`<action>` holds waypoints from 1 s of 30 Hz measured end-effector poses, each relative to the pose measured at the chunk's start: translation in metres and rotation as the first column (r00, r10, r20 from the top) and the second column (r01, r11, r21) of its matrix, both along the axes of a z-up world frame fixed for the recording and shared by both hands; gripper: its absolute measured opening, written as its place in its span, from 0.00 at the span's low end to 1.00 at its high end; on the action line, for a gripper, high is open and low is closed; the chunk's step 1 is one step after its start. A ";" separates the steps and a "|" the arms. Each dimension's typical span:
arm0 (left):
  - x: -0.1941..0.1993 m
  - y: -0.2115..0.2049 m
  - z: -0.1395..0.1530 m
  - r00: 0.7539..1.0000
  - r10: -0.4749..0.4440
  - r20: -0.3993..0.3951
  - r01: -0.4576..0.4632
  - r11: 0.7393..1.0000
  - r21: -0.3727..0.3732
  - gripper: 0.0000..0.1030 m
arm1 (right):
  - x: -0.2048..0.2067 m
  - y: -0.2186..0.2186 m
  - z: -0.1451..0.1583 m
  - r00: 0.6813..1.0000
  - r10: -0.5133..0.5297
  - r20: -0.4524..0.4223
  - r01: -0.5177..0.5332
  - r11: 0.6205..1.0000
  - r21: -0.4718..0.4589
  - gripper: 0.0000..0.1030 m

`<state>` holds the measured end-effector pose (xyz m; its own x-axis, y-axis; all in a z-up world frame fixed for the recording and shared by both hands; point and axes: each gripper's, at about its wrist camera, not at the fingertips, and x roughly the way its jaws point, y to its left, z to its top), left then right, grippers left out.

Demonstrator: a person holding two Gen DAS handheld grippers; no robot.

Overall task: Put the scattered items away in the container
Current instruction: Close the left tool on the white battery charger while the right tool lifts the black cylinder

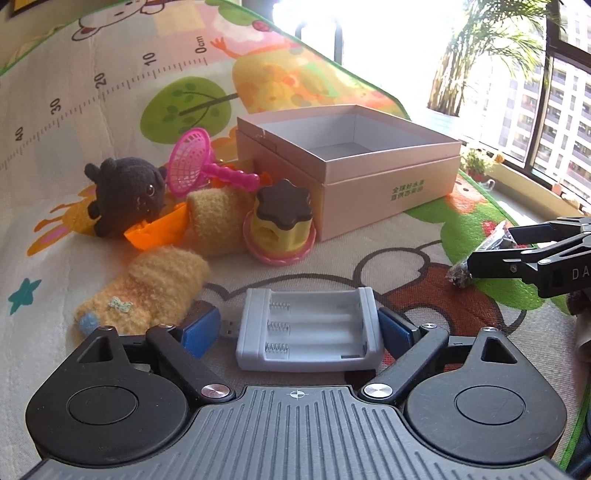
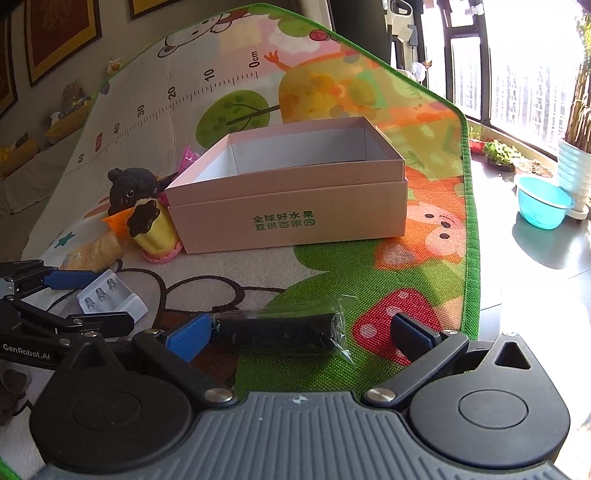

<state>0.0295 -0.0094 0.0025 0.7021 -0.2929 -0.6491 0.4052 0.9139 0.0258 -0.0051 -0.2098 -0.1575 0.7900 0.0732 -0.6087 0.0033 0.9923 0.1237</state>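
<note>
A cartoon play mat (image 2: 424, 258) with a green edge lay on the floor, tall windows (image 2: 517, 74) let in strong daylight, potted plants (image 2: 576, 122) stood beside a blue basin (image 2: 543, 206), framed pictures (image 2: 62, 33) hung on the wall.

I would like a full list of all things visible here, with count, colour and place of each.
cardboard box: one, pale pink, open, mid-mat
battery holder: one, grey, between left gripper's fingers
wrapped black roll: one, between right gripper's fingers
plush animal: one, black, left of box
toy net: one, pink, behind plush
pudding toy: one, yellow and brown, beside box
knitted pieces: two, yellow, near left
orange plastic toy: one, under plush
play mat: one, multicoloured
basin: one, turquoise, floor right
left gripper: open
right gripper: open
</note>
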 end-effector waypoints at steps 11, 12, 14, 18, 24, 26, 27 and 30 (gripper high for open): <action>-0.067 -0.005 0.007 0.997 -0.057 -0.056 0.053 0.997 -0.062 0.92 | -0.029 0.024 0.001 0.993 0.119 -0.005 -0.118 0.980 -0.162 1.00; -0.071 -0.005 0.007 0.997 -0.058 -0.055 0.055 0.997 -0.061 0.92 | -0.031 0.025 0.001 0.992 0.124 -0.002 -0.122 0.978 -0.172 1.00; -0.075 -0.006 0.005 0.997 -0.060 -0.048 0.058 0.997 -0.046 0.92 | -0.034 0.025 0.002 0.992 0.123 0.001 -0.121 0.977 -0.176 1.00; -0.070 -0.009 0.001 0.997 -0.060 -0.055 0.059 0.998 -0.016 0.92 | -0.035 0.023 0.004 0.994 0.105 0.009 -0.102 0.978 -0.184 1.00; -0.072 -0.013 0.000 0.998 -0.048 -0.043 0.048 0.999 0.000 0.92 | -0.029 0.029 0.009 0.996 0.089 0.024 -0.081 0.971 -0.227 1.00; -0.073 -0.014 0.000 0.998 -0.039 -0.042 0.039 0.999 -0.001 0.92 | -0.020 0.032 0.010 0.997 0.075 0.015 -0.070 0.974 -0.214 1.00; -0.074 -0.014 0.000 0.998 -0.035 -0.043 0.035 0.999 -0.002 0.92 | -0.014 0.034 0.010 0.998 0.067 0.008 -0.063 0.975 -0.213 1.00; -0.076 -0.013 0.001 0.999 -0.031 -0.045 0.031 1.000 -0.004 0.92 | 0.005 0.040 0.004 0.997 0.053 -0.047 -0.063 0.971 -0.230 1.00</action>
<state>-0.0470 -0.0223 0.0036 0.6631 -0.3165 -0.6784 0.4338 0.9010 0.0036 0.0001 -0.1693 -0.1538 0.7633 -0.0280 -0.6454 -0.0546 0.9927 -0.1077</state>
